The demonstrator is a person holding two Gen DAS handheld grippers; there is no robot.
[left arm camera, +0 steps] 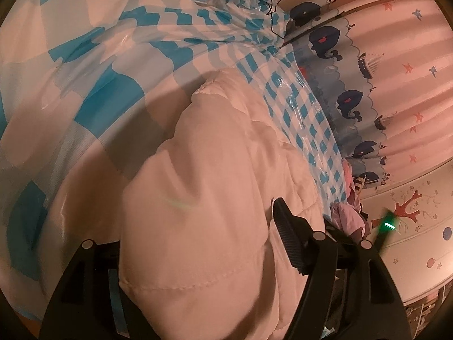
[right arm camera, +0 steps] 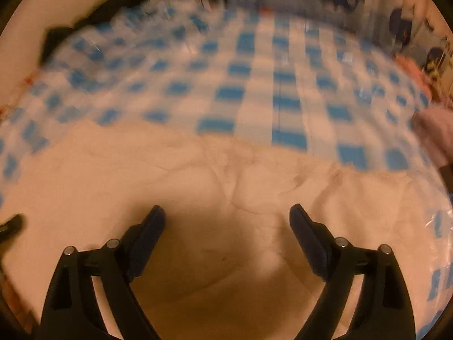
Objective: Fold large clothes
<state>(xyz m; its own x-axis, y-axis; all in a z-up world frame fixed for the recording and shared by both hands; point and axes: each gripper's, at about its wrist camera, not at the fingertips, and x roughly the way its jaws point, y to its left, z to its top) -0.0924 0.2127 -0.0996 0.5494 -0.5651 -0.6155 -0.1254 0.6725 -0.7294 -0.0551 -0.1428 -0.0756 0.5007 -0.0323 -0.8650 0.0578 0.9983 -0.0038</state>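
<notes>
A: Cream quilted fabric fills both views. Entry: the padded garment (left arm camera: 203, 198) lies on the bed, on top of a blue-and-white checked plastic sheet (left arm camera: 85, 90) that covers the mattress.

B: Left gripper (left arm camera: 195, 243)?

A: A thick fold of the garment bulges up between its jaws. One ribbed pad shows against the cloth on the right; the other finger is buried under the padding. Judgement: gripping the garment, jaws held fairly wide by the bulk. The view is rolled, with the whale-print curtain (left arm camera: 354, 107) running down the right side, so the hand looks turned on its side, lifting the fold off the sheet.

B: Why hold that much cloth?

A: Probably so the puffy layer comes over as one piece instead of sliding apart. Slippery plastic underneath would let a thin pinch drag the whole thing.

B: Right gripper (right arm camera: 226, 221)?

A: Jaws spread apart, nothing between them. It hovers low over the garment (right arm camera: 198, 175), pointing across the bed toward the far edge, level and square. Picture is blurred, so the hand is likely in motion.

B: Purpose?

A: Likely heading for a second hold or to press the cloth flat while the left carries the fold. Cannot tell which.

B: Surroundings?

A: Dark item (right arm camera: 93, 14) at the far left corner of the bed; pink clothes (left arm camera: 346, 218) at its curtain-side edge.
</notes>
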